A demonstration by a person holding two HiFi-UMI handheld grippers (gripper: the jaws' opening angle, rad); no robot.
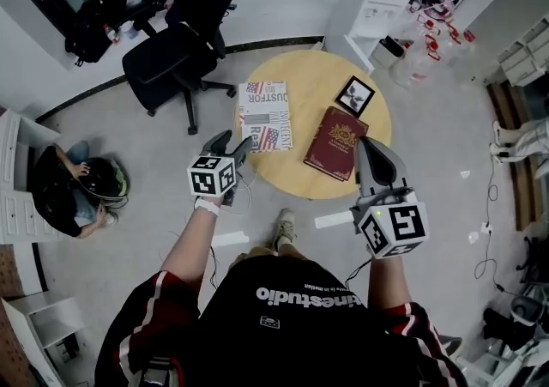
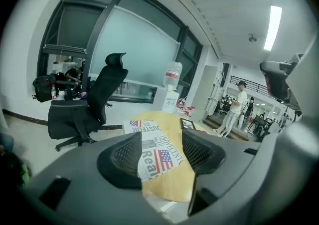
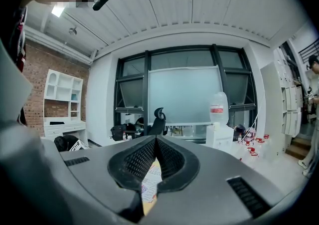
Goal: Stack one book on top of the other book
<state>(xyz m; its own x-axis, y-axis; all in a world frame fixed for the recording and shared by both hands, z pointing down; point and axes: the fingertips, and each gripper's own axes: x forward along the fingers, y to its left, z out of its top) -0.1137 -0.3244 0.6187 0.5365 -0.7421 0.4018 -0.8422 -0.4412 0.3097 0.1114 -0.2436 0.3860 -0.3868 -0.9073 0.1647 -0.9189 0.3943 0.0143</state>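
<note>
white flag-print book (image 1: 264, 115) and red book (image 1: 336, 142) lie flat, apart, on the round wooden table (image 1: 302, 69), a small framed picture (image 1: 354, 95) just behind the red one. left gripper (image 1: 233, 149) hovers near the white book, jaws apart and empty; right gripper (image 1: 367, 147) has its jaws together.

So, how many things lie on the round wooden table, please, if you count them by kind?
Books: 2, the white flag-cover book and the dark red book
Frames: 1, the black picture frame
Total: 3
</note>
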